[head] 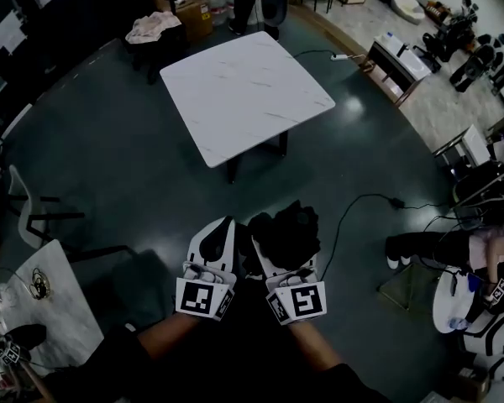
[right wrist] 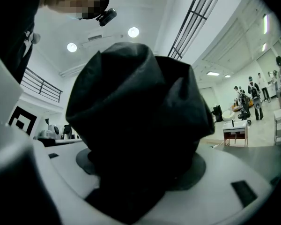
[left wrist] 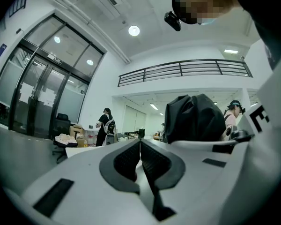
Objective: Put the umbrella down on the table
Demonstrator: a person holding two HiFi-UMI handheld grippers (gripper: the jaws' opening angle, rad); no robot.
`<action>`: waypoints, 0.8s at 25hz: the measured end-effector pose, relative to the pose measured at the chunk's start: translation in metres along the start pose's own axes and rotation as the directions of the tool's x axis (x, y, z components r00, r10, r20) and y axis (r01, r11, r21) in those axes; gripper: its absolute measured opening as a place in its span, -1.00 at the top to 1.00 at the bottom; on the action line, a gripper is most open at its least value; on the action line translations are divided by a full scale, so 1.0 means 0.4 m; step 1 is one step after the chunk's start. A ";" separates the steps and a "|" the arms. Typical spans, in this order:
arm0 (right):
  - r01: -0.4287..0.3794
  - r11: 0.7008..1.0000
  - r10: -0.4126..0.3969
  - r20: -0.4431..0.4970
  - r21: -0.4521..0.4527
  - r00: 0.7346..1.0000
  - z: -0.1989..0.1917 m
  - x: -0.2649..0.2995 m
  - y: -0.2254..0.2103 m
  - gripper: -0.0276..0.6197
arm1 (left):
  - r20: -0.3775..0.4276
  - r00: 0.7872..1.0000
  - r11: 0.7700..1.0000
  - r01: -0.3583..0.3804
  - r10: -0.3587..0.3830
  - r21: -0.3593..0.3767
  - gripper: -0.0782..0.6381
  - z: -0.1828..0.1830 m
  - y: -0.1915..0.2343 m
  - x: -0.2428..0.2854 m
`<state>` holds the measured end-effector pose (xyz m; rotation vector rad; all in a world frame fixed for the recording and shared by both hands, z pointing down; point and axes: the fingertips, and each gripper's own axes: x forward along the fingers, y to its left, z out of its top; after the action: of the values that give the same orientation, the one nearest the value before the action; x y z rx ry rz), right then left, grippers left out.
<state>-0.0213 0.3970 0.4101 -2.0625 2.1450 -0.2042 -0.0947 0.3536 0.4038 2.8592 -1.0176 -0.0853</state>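
A black folded umbrella is bunched between the wide-set jaws of my right gripper, which is shut on it. In the right gripper view the umbrella fills most of the picture and hides the pads. My left gripper is level beside it on the left, shut with nothing in it; its dark pads meet at the tip. The umbrella shows just to the right in the left gripper view. The white marble table stands some way ahead on the dark floor, with nothing on it.
A second white table is at the lower left. A chair with cloth on it and cardboard boxes stand beyond the far table. A cable crosses the floor at right, near a seated person.
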 end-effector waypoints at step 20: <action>0.088 0.996 -0.090 -0.117 -0.019 0.989 -0.027 0.353 -0.164 -0.11 | -0.050 0.998 0.992 0.032 -0.039 -0.124 0.73 -0.056 0.177 0.343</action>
<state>0.0355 0.2530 0.4315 -2.2083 2.1267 -0.3310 -0.0307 0.2142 0.4318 2.7530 -0.9184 -0.0734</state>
